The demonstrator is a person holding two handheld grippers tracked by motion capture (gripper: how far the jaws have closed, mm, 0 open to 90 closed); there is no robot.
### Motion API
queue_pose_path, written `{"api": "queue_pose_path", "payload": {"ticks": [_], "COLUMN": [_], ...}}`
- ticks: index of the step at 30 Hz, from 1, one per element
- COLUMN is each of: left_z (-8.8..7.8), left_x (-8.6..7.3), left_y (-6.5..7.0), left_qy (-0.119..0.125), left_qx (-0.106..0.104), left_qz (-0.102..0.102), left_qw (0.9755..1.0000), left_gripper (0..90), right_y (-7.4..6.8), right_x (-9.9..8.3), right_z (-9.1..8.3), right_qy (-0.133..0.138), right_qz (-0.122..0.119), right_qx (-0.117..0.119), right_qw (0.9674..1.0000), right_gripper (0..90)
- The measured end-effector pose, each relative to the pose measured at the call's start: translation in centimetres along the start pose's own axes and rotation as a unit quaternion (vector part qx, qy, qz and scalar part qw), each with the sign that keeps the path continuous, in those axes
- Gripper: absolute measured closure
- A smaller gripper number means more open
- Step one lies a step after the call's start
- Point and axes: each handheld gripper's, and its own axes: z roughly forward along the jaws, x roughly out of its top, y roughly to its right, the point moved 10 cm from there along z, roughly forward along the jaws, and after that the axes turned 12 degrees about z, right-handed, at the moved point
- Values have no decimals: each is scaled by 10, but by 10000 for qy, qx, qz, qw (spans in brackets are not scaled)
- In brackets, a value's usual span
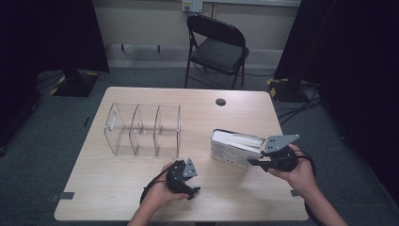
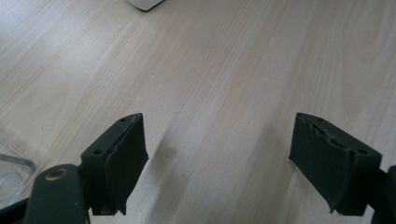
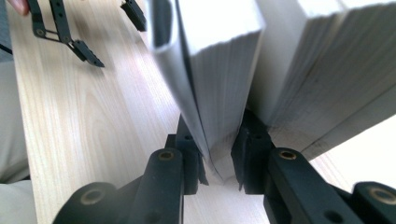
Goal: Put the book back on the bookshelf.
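A thick white book [image 1: 233, 147] lies tilted on the right half of the wooden table [image 1: 141, 188], its near end raised. My right gripper [image 1: 256, 161] is shut on that book's corner; in the right gripper view the pads [image 3: 247, 149] pinch the cover and page block [image 3: 219, 70], with a second white page block [image 3: 322, 65] right beside it. My left gripper [image 1: 191, 189] hovers over bare wood near the front edge, jaws open and empty [image 2: 217, 154]. Its jaw tips also show far off in the right gripper view [image 3: 112, 32]. A book corner [image 2: 145, 3] peeks in at the top.
A clear acrylic organizer [image 1: 143, 129] with three compartments stands left of centre; its corner [image 2: 11, 172] lies by my left jaw. A black cable grommet [image 1: 220, 101] sits near the table's far edge. A black folding chair [image 1: 217, 44] stands behind the table.
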Motion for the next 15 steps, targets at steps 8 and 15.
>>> {"api": "queue_pose_path", "payload": {"ticks": [8,15], "left_z": [0,-2], "left_x": [0,1], "left_y": [-1,-1], "left_qy": [-8,-28], "left_qx": [8,29], "left_qz": [-24,-10], "left_qw": [10000,10000], "left_gripper": [183,185], "right_y": [-6,-11], "right_x": [-1,-5], "right_z": [-3,-9], "right_qy": [46,-8], "right_qz": [-41,19], "right_qx": [248,485], "right_qw": [9997,9988], "right_gripper": [748,753]}}
